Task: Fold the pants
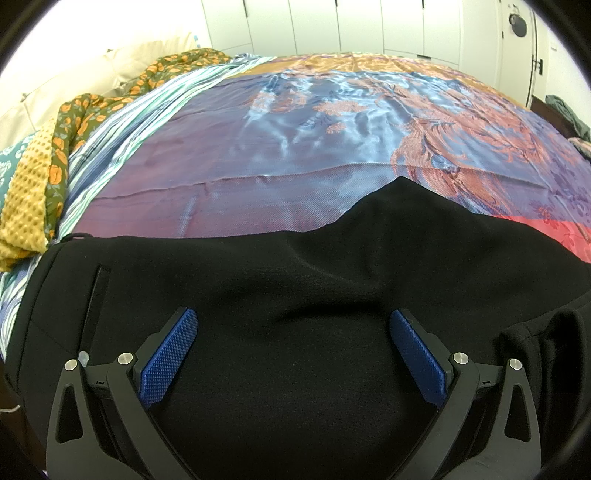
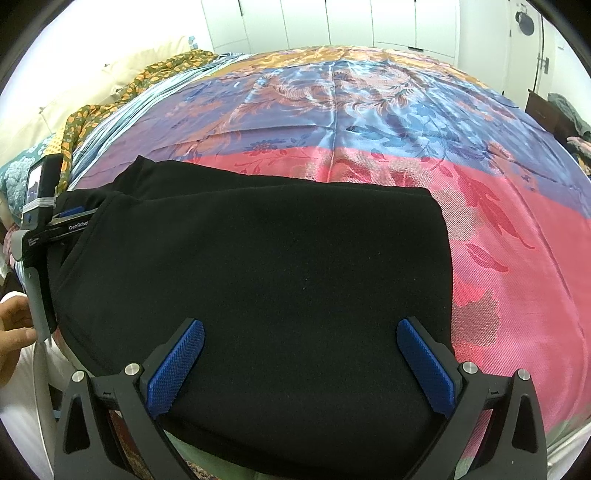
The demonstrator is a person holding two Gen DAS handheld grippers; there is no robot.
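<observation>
Black pants (image 1: 280, 280) lie flat on the satin bedspread (image 1: 258, 147) near its front edge, partly folded, with a pocket slit at the left. In the right wrist view the pants (image 2: 258, 266) show a folded upper layer with a straight right edge. My left gripper (image 1: 293, 317) hovers over the pants, jaws wide open, blue pads (image 1: 170, 354) empty. My right gripper (image 2: 300, 328) is also wide open and empty over the pants' near part. The left gripper's body (image 2: 40, 236) shows at the left of the right wrist view, held by a hand (image 2: 14, 328).
The bedspread (image 2: 498, 240) is blue, pink and gold. A floral blanket (image 1: 85, 122) and yellow knit throw (image 1: 26, 206) are bunched at the left. White wardrobe doors (image 1: 332, 26) stand behind. Dark furniture with clothes (image 2: 561, 114) is at the right.
</observation>
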